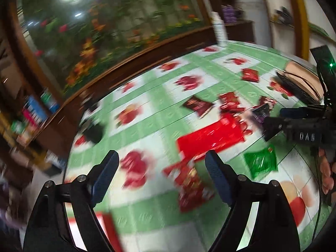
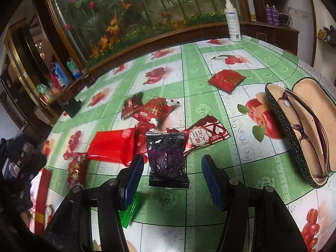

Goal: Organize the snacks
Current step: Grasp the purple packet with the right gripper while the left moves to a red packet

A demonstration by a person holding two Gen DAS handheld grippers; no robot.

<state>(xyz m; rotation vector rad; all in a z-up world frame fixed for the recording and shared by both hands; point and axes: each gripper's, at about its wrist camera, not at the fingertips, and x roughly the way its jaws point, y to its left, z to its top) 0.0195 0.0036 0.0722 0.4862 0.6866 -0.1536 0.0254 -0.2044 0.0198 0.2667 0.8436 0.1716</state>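
Observation:
Snack packets lie scattered on a green fruit-print tablecloth (image 2: pixel 189 63). In the right wrist view my right gripper (image 2: pixel 172 180) is open, its jaws either side of a dark purple packet (image 2: pixel 166 157) lying flat. Beyond it lie a red-and-white packet (image 2: pixel 203 135), a red packet with flowers (image 2: pixel 153 109), a dark red packet (image 2: pixel 131 105), a lone red packet (image 2: pixel 226 79) and a red bag (image 2: pixel 111 146). A green packet (image 2: pixel 130 210) lies under the left jaw. In the blurred left wrist view my left gripper (image 1: pixel 161 168) is open and empty above a red packet (image 1: pixel 191 187), near the red bag (image 1: pixel 210 138) and the green packet (image 1: pixel 261 161).
An open glasses case (image 2: pixel 302 130) holding glasses lies at the table's right edge. A white spray bottle (image 2: pixel 232 21) stands at the far edge by a wooden-framed flower panel (image 2: pixel 136 10). A red box (image 2: pixel 42 199) sits at the near left edge. Shelves stand to the left.

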